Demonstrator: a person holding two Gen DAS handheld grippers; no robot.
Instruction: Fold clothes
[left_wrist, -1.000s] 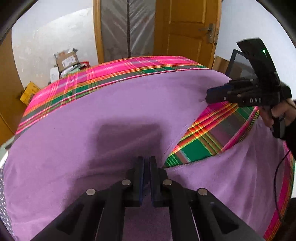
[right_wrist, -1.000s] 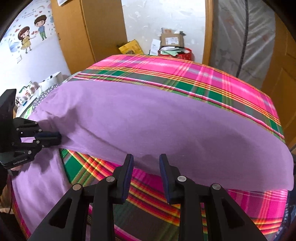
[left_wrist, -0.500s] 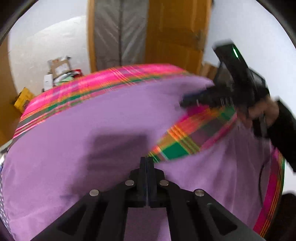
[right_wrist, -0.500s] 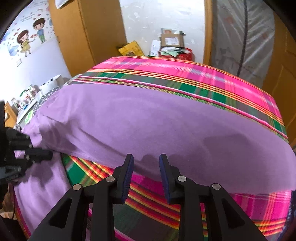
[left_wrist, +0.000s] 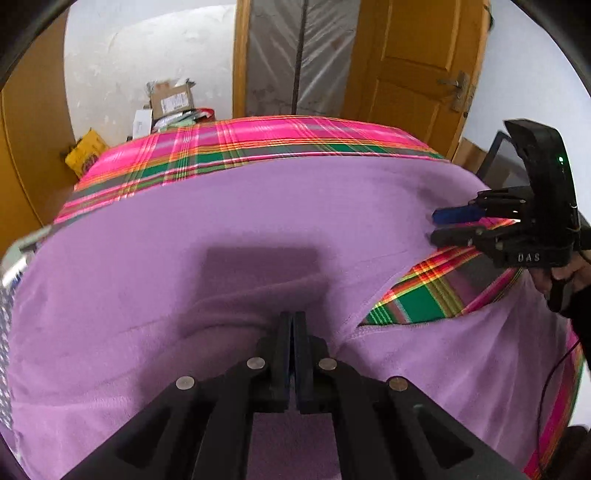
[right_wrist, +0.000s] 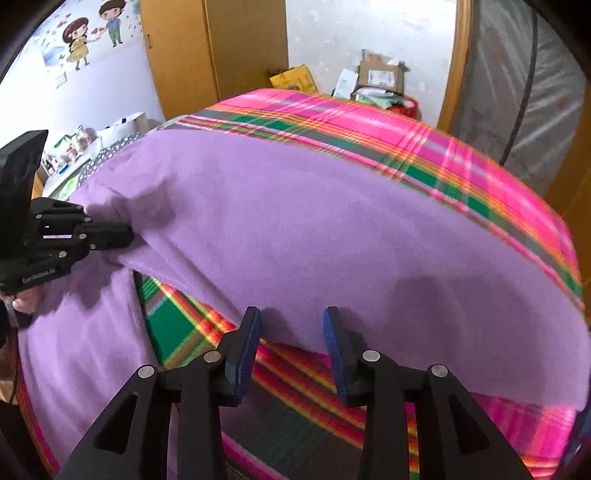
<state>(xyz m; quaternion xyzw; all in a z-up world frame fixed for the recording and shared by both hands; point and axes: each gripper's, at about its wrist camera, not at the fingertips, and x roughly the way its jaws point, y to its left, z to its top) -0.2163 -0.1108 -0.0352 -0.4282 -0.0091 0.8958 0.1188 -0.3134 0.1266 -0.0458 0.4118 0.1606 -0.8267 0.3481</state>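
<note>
Looking along my left tongs (left_wrist: 293, 325), I see them pinched together on a raised ridge of the purple garment (left_wrist: 221, 229), which lies spread over the plaid bed cover (left_wrist: 258, 147); the right tongs (left_wrist: 448, 225) hover at the garment's far right edge, and the hand (left_wrist: 561, 277) behind them is cut off by the frame. From the right wrist view, my right tongs (right_wrist: 291, 332) stand apart over the garment's near hem, nothing between them, while the fabric hides the left tongs' (right_wrist: 123, 236) tips.

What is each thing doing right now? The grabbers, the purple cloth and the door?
left gripper: shut, pinching the purple cloth.
right gripper: open, holding nothing.
purple cloth: spread over the plaid blanket, bunched at the pinch.
door: closed.
</note>
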